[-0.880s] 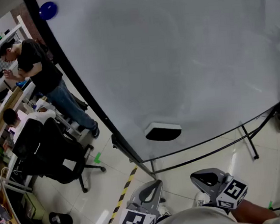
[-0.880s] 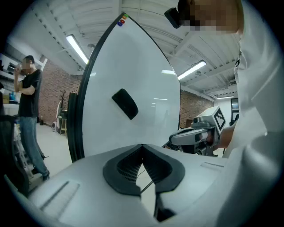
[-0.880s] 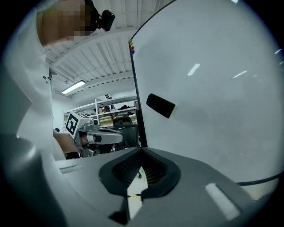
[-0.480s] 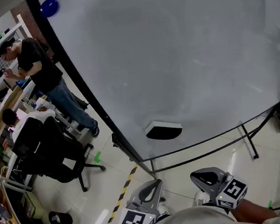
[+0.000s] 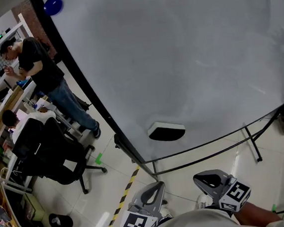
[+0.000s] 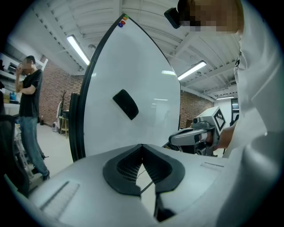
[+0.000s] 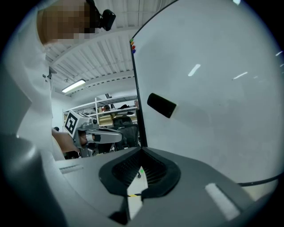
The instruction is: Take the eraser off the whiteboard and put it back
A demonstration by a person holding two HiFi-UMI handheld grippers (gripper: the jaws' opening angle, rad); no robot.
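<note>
Eraser (image 5: 166, 131) sits on the whiteboard (image 5: 186, 56); left tongs (image 5: 158, 188) and right tongs (image 5: 205, 177) both closed, empty, held well back from it

Your head view has drifted slightly. The round blue magnet (image 5: 52, 5) at the top edge of the large white whiteboard (image 5: 186, 56) now sits a little further right in frame. The black, white-backed eraser (image 5: 167, 131) has shifted the same way. The bystander in the black T-shirt (image 5: 37, 65) has lifted a hand (image 5: 11, 69) slightly.
</note>
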